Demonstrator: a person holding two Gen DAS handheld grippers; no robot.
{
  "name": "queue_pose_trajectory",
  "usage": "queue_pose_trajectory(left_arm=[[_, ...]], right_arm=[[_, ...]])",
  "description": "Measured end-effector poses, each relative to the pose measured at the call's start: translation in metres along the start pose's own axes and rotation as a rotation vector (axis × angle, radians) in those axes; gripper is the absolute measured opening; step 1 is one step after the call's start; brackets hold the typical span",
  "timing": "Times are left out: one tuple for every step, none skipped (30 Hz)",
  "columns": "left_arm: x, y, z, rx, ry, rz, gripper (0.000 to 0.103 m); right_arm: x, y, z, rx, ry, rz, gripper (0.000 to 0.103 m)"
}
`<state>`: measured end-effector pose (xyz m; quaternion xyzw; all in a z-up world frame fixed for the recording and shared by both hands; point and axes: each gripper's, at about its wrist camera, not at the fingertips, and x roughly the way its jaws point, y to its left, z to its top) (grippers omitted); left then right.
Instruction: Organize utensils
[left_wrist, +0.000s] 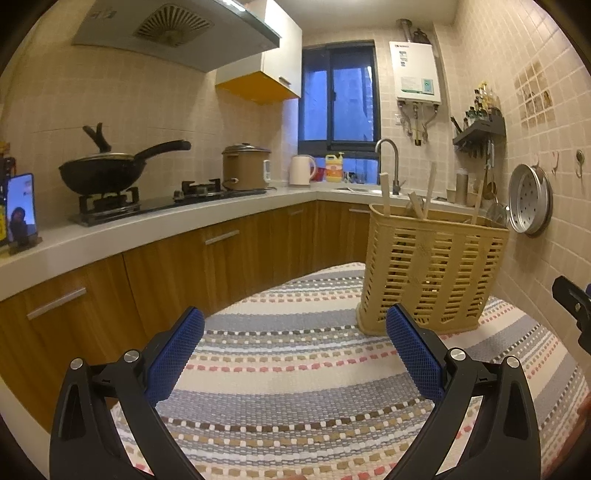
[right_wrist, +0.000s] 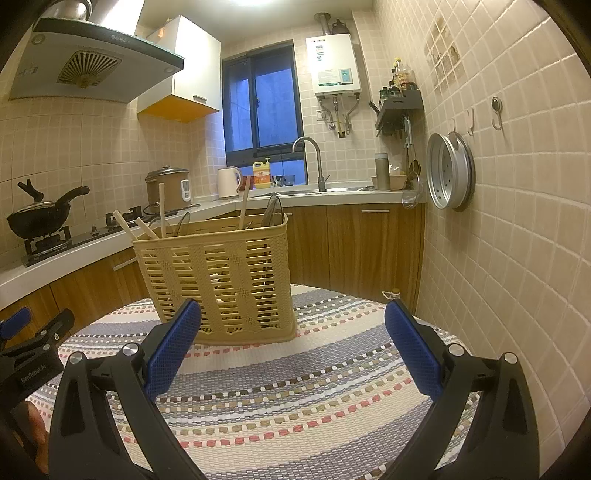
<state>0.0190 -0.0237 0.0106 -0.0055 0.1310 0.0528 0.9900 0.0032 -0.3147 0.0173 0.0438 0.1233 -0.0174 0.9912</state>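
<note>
A beige slatted utensil basket (left_wrist: 432, 273) (right_wrist: 221, 277) stands upright on the striped woven mat (left_wrist: 295, 369) (right_wrist: 314, 387). Several wooden handles (left_wrist: 428, 192) (right_wrist: 161, 208) and a metal strainer (right_wrist: 273, 212) stick up out of it. My left gripper (left_wrist: 295, 321) is open above the mat, with the basket ahead and to its right. My right gripper (right_wrist: 293, 314) is open too, and the basket is just ahead on its left. Neither holds anything. The other gripper shows at each view's edge: the right one (left_wrist: 572, 302), the left one (right_wrist: 33, 347).
A white counter (left_wrist: 147, 229) with a wok (left_wrist: 107, 173), hob, rice cooker (right_wrist: 168, 188), kettle and sink runs along the left and back. The tiled wall (right_wrist: 517, 221) on the right carries a hung steamer tray (right_wrist: 448, 171) and hooks. A phone (left_wrist: 20, 206) stands on the counter.
</note>
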Motion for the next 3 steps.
queue_pose_trajectory(left_arm=[[0.0008,-0.0001,0.0,0.002,0.005,-0.004,0.096],[0.0015,-0.0006,-0.0002,0.005,0.01,-0.006,0.096],[0.0018,-0.0018,-0.0005,0.01,0.011,-0.007,0.096]], right_arm=[[0.0001,-0.0004,-0.0001,0.001,0.0,0.001,0.095],[0.0,-0.0002,0.0001,0.002,0.0,0.001,0.095],[-0.0002,-0.0007,-0.0001,0.004,-0.001,0.002,0.095]])
